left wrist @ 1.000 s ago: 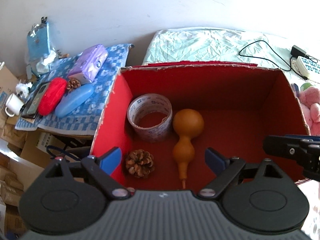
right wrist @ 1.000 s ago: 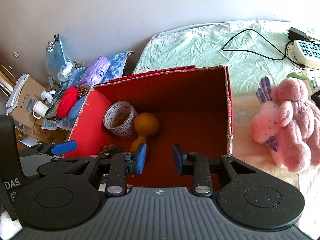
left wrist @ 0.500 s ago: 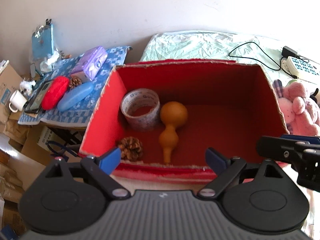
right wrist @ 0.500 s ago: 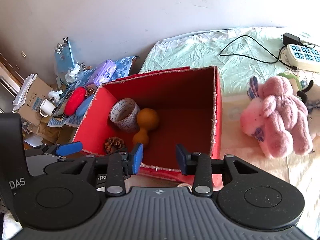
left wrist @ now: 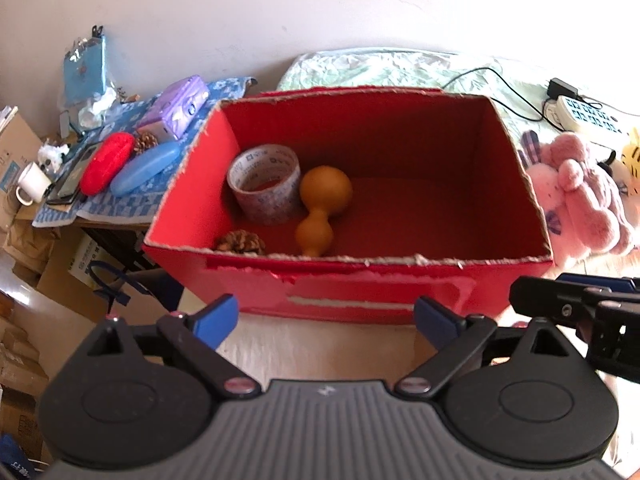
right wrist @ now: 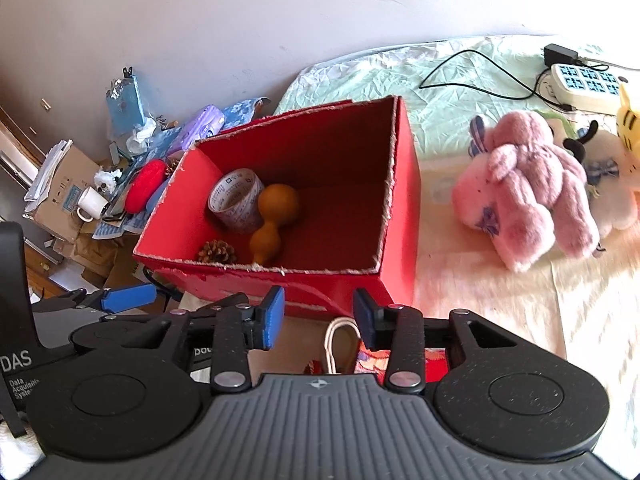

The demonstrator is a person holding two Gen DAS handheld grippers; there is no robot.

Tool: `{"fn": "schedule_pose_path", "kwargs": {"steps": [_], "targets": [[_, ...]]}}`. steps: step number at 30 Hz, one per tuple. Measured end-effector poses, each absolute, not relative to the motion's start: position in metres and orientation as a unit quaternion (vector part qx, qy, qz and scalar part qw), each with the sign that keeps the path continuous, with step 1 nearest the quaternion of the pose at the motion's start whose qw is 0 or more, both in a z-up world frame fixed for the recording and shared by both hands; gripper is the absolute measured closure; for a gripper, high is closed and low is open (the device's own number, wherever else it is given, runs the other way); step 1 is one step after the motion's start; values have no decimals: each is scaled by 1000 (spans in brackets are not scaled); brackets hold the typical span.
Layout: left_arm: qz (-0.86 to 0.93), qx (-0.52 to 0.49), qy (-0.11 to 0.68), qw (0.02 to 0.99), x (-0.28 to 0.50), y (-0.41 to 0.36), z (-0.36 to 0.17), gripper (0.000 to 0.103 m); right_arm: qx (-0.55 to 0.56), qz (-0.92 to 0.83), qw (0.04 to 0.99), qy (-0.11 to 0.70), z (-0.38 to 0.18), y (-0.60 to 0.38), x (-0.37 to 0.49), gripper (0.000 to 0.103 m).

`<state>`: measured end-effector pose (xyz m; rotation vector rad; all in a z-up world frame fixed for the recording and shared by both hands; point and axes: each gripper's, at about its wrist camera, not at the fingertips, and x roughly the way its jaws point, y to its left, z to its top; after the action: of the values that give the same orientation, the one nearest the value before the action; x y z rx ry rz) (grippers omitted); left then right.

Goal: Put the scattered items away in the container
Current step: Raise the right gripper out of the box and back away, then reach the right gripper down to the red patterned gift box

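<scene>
Holding tape (left wrist: 264, 189), gourd (left wrist: 320, 208) and pinecone (left wrist: 241, 241), the box (left wrist: 380, 292) looked partly filled; both grippers, left (left wrist: 326, 316) and right (right wrist: 319, 316), had just been widening, empty, before it; plush toys (right wrist: 524, 188) waited right of it.

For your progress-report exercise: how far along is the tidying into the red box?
Done: tape roll, gourd and pinecone lie in the red box. In hand: nothing; left gripper and right gripper are empty, jaws just opening. Left: apparently the pink plush beside it.
</scene>
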<state>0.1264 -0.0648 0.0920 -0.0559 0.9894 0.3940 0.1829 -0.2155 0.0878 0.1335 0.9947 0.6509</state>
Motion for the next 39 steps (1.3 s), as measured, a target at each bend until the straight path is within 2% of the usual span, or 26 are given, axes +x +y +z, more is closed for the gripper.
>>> {"fn": "schedule_pose_path", "kwargs": {"steps": [8, 26, 31, 39], "targets": [[179, -40, 479, 859, 120, -69, 80, 1, 67, 298, 825, 476, 77, -222, 177, 59], [151, -47, 481, 863, 92, -65, 39, 1, 55, 266, 816, 511, 35, -241, 173, 58], [120, -70, 499, 855, 80, -72, 23, 1, 51, 261, 810, 523, 21, -250, 174, 60], [37, -51, 464, 883, 76, -103, 39, 4, 64, 232, 802, 547, 5, -272, 181, 60]]}}
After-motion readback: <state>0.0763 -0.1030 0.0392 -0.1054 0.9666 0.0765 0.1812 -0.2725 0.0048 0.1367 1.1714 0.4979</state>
